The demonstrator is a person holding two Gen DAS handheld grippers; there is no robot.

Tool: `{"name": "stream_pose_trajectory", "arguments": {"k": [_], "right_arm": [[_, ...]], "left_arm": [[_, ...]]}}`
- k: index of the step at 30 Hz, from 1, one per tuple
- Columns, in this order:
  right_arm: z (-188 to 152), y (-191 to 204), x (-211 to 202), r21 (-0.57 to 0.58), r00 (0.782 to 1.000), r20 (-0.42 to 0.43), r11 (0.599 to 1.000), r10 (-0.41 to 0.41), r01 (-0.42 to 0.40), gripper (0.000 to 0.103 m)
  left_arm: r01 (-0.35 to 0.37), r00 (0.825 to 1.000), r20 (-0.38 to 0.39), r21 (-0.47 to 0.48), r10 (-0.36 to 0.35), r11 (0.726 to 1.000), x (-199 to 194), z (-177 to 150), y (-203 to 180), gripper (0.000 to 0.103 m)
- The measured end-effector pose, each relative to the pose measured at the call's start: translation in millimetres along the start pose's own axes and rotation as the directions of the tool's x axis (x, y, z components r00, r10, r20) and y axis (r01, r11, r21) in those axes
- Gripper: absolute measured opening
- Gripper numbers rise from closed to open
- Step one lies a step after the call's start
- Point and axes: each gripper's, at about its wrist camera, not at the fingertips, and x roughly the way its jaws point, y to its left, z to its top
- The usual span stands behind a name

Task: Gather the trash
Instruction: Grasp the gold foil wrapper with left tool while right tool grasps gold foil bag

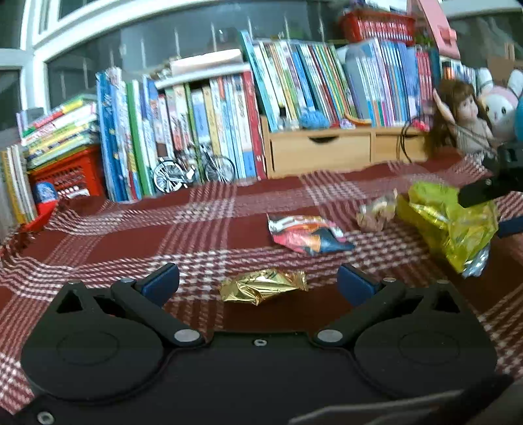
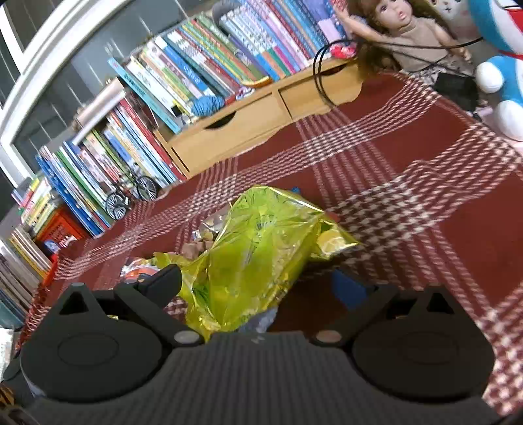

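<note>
On the red plaid cloth (image 1: 130, 235) a crumpled gold wrapper (image 1: 263, 287) lies between the wide blue pads of my open left gripper (image 1: 258, 282), touching neither. Beyond it lie a red, white and blue snack packet (image 1: 307, 233) and a small brownish crumpled wrapper (image 1: 376, 212). A large yellow-green foil bag (image 2: 258, 255) sits between the spread fingers of my right gripper (image 2: 258, 284), which stands open; its right pad is apart from the foil. In the left wrist view the same bag (image 1: 447, 222) shows at the right with a black finger (image 1: 480, 193) over it.
Rows of books (image 1: 228, 108) and a wooden drawer unit (image 1: 320, 147) line the back. A model bicycle (image 1: 193, 171) and a red basket (image 1: 68, 173) stand at the left. A doll (image 2: 405, 29), plush toys (image 2: 503, 65) and a black cable (image 2: 318, 72) are at the right.
</note>
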Motion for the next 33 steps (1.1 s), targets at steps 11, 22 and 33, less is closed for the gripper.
{"name": "stream_pose_trajectory", "arguments": {"k": [11, 22, 33], "right_arm": [[-3, 24, 31, -0.101, 0.995, -0.092, 0.994, 0.032, -0.041, 0.088], [-21, 44, 6, -0.261, 0.999, -0.045, 0.965, 0.028, -0.039, 0.041], [-48, 54, -57, -0.371, 0.998, -0.011, 0.926, 0.061, -0.061, 0.041]], "left_arm": [[0.055, 0.990, -0.125, -0.091, -0.066, 0.994, 39, 3, 11, 0.070], [0.088, 0.993, -0.066, -0.080, -0.093, 0.993, 11, 3, 12, 0.048], [0.163, 0.987, 0.004, 0.000, -0.163, 0.987, -58, -4, -3, 0.047]]}}
